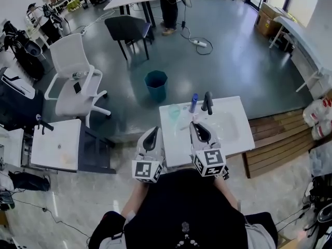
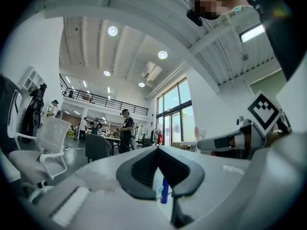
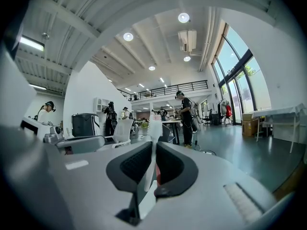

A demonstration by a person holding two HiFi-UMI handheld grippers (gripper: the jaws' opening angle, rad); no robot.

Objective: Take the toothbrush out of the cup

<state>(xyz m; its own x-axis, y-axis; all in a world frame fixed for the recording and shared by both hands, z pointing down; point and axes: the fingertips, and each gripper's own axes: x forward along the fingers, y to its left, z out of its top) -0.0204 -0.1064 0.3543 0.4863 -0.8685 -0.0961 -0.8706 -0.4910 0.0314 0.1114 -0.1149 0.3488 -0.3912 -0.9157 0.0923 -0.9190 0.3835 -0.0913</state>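
Note:
My right gripper (image 1: pixel 197 124) hovers over the white sink counter (image 1: pixel 171 144), shut on a white toothbrush (image 3: pixel 152 131). The brush's handle runs up between the dark pads and its bristle head sticks out past the tips. A translucent teal cup (image 1: pixel 174 111) stands on the counter's far left part, ahead of and between both grippers. My left gripper (image 1: pixel 154 131) is at the counter's left edge, short of the cup; its tips meet and nothing is held. Through the slit between its pads a blue bottle (image 2: pixel 164 190) shows.
A blue bottle (image 1: pixel 194 102) and a black faucet (image 1: pixel 207 102) stand behind the basin (image 1: pixel 228 126). On the floor beyond are a teal bin (image 1: pixel 155 85), a white chair (image 1: pixel 72 77) and a dark chair (image 1: pixel 127 30). A wooden platform (image 1: pixel 275 139) lies to the right.

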